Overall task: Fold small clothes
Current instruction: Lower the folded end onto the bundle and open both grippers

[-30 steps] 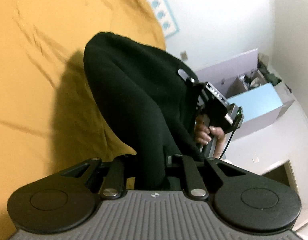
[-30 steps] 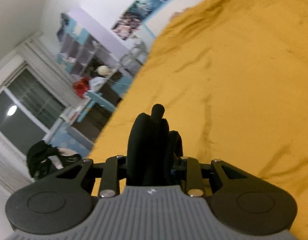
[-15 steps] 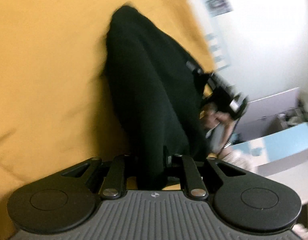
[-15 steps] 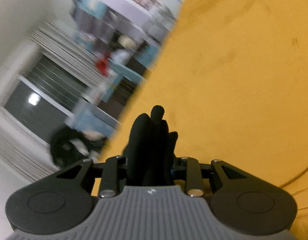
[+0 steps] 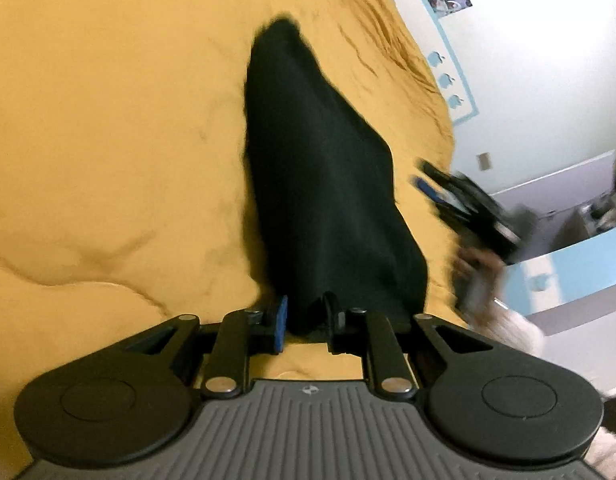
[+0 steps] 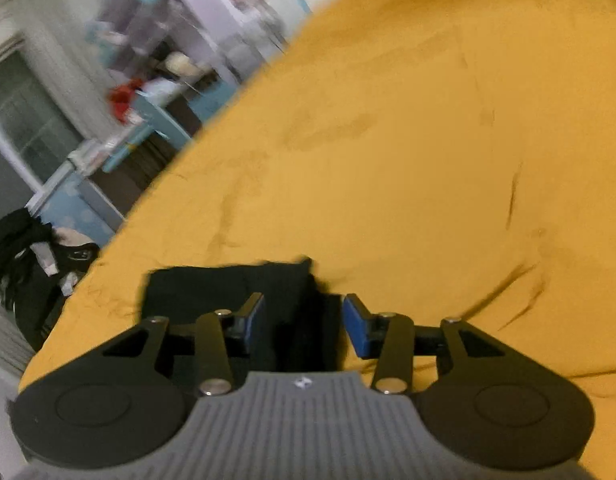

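A black garment (image 5: 320,184) lies stretched out on the yellow bedspread (image 5: 107,140), running away from my left gripper (image 5: 305,316). Its near end is still pinched between the left jaws, which are opening; one blue pad (image 5: 281,320) shows beside the cloth. My right gripper (image 6: 303,320) stands open, jaws still opening, blue pads (image 6: 356,328) well apart. The garment's other end (image 6: 227,292) lies flat under and between them, untouched. In the left wrist view the right gripper (image 5: 468,208) is a blur off the garment's right edge, with a hand (image 5: 476,272) behind it.
The bedspread (image 6: 428,140) spreads wide ahead and to the right. Its edge runs diagonally at the left, with shelves (image 6: 155,40), a window (image 6: 23,120) and a dark heap of clothes (image 6: 27,248) beyond. A white wall and a light blue cabinet (image 5: 580,264) stand past the bed.
Both grippers came down toward the bed and the garment now lies flat on it. The right jaws have spread and let go of the cloth. The left pad has come into view.
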Tool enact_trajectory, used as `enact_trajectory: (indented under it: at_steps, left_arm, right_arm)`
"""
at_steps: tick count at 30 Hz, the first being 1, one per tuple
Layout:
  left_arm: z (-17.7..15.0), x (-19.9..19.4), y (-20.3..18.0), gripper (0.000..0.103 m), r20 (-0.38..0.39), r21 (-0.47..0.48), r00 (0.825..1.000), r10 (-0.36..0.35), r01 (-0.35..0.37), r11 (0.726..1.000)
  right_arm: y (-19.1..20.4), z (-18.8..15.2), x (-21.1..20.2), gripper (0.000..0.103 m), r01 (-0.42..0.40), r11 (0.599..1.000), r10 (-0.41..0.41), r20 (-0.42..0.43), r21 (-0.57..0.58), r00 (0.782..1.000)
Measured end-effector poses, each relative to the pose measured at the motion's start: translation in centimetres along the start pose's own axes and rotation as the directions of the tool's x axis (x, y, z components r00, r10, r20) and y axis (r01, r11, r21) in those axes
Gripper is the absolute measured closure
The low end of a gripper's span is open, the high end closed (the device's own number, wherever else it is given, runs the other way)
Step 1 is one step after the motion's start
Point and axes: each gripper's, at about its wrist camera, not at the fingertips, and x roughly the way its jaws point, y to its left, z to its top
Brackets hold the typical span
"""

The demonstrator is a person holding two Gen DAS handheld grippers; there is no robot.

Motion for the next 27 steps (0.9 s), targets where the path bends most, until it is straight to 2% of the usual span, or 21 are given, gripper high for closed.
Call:
enact_trajectory:
  at_steps: [1,3,7,9,10,12,14,16,18,21,22,24,25,27]
  left_arm:
    - [-0.1,-0.7,-1.1,0.084,0.041,0.035,0.999,0.026,-0.027,0.999]
    - [0.0,-1.0,-3.1,0.084,0.08,0.093,0.997,-0.012,0.004,0.996]
    - [1.2,1.6,-6.8,0.081,0.116,0.168,0.978,-0.173,0.152,0.974]
    - [2.1,3.4,-7.1,0.077,0.109,0.206,0.974,-0.198,0.173,0.963]
    - [2.4,4.6,-7.0,0.076,0.104,0.206,0.978,-0.179,0.155,0.966]
    - [2.6,6.6,-5.9,0.076,0.061,0.168,0.994,-0.095,0.084,0.982]
    - [2.0,7.7,-4.3,0.078,0.013,0.13,1.0,-0.017,0.015,0.991]
    - [0.4,7.6,-2.4,0.09,-0.022,0.141,0.999,0.029,-0.025,0.99]
    - [-0.7,6.5,-0.4,0.097,-0.016,0.126,1.0,0.024,-0.022,0.992]
    - [-1.0,4.9,1.7,0.097,-0.004,0.028,0.999,-0.048,0.048,0.998]
    - [-0.7,4.5,1.9,0.097,0.0,0.016,0.999,-0.05,0.05,0.999]
    - [-0.6,3.3,1.4,0.095,0.025,0.02,0.998,-0.052,0.051,0.998]
    - [-0.7,2.8,0.8,0.089,0.036,0.034,0.997,-0.068,0.067,0.997]
    - [-1.0,2.2,-0.7,0.087,0.06,0.079,0.993,-0.1,0.095,0.992]
  right_arm:
    - [1.3,-0.7,-2.1,0.062,-0.037,0.999,0.038,0.023,-0.033,0.999]
    - [4.1,-2.6,-5.2,0.062,-0.093,0.989,0.096,0.024,-0.116,0.995]
    - [7.6,-6.6,-6.4,0.068,-0.066,0.978,0.062,-0.024,-0.2,0.998]
    - [8.5,-8.6,-5.9,0.068,-0.025,0.969,0.017,-0.033,-0.246,0.999]
    - [8.6,-9.6,-5.5,0.069,-0.003,0.964,-0.009,-0.043,-0.265,0.999]
    - [8.1,-11.2,-4.6,0.07,0.032,0.959,-0.06,-0.09,-0.283,0.994]
    - [7.0,-12.9,-4.6,0.08,0.08,0.948,-0.12,-0.111,-0.309,0.987]
    - [6.0,-14.4,-5.5,0.08,0.085,0.945,-0.132,-0.13,-0.316,0.983]
    - [5.1,-15.8,-6.3,0.08,0.103,0.932,-0.16,-0.14,-0.348,0.977]
    - [4.1,-17.1,-7.4,0.08,0.101,0.929,-0.157,-0.13,-0.356,0.979]
    - [4.1,-17.0,-7.6,0.08,0.105,0.931,-0.16,-0.132,-0.35,0.978]
    - [4.4,-16.5,-8.0,0.08,0.126,0.935,-0.177,-0.128,-0.331,0.976]
    - [5.0,-16.5,-8.2,0.079,0.137,0.939,-0.181,-0.111,-0.317,0.977]
    - [6.5,-16.3,-9.6,0.07,0.129,0.943,-0.152,-0.054,-0.307,0.987]
